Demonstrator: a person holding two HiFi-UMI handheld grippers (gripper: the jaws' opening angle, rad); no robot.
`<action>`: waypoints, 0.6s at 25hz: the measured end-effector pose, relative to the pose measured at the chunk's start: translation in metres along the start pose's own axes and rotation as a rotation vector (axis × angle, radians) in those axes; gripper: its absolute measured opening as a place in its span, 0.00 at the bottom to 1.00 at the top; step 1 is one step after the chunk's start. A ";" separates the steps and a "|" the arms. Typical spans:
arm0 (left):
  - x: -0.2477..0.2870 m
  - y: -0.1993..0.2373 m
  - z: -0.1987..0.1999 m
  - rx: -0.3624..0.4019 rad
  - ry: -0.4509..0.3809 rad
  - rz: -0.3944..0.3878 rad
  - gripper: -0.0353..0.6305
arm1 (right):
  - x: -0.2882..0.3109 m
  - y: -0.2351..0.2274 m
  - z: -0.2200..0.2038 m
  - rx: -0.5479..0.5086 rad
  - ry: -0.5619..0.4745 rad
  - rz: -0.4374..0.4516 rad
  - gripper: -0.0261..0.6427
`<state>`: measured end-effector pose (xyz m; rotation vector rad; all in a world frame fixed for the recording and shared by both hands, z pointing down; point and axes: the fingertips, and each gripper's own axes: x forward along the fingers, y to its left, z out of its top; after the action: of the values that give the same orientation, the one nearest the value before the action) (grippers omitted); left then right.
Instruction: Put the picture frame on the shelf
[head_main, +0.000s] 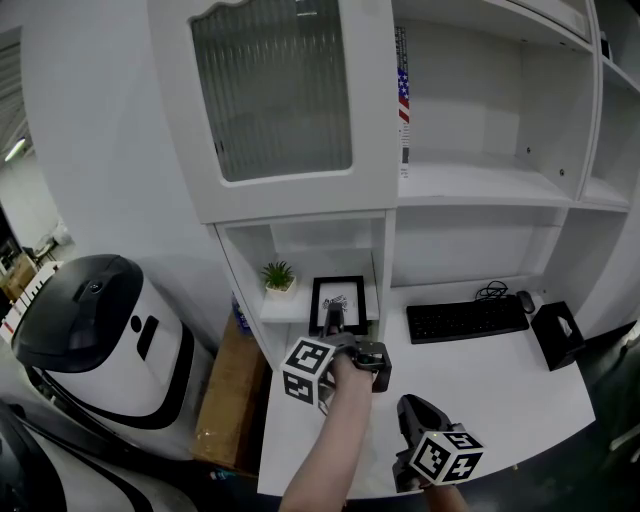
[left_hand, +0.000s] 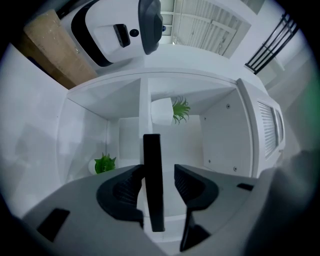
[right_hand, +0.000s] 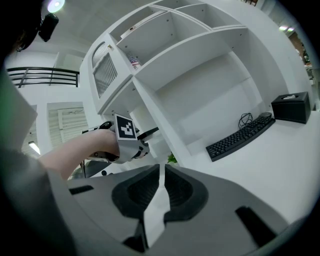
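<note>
Left claw (left_hand: 159, 172) gapes around picture frame (left_hand: 152, 150); head view hides that.

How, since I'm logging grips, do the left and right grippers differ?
The left gripper has its jaws apart around the picture frame; the right gripper has them together, empty. The left gripper is at the shelf; the right gripper hovers over the desk. Both carry marker cubes.

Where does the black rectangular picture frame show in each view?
Head view: black rectangular picture frame, centre, standing in the low white cubby.
Left gripper view: lower centre, seen edge-on.
Right gripper view: cannot be made out.
Shared landmark: small green potted plant.
</note>
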<state>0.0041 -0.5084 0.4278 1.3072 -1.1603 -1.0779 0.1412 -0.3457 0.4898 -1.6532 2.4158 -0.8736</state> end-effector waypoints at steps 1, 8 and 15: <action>-0.001 -0.002 -0.001 0.013 0.009 -0.015 0.33 | 0.000 0.000 0.000 0.000 0.000 0.000 0.07; -0.025 -0.003 -0.007 0.076 0.099 -0.089 0.42 | 0.000 0.003 -0.003 0.001 0.005 0.007 0.07; -0.058 0.007 -0.017 0.374 0.179 -0.086 0.42 | -0.003 0.007 -0.004 0.000 -0.001 0.008 0.07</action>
<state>0.0126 -0.4485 0.4350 1.7204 -1.2152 -0.8064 0.1349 -0.3401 0.4889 -1.6425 2.4201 -0.8707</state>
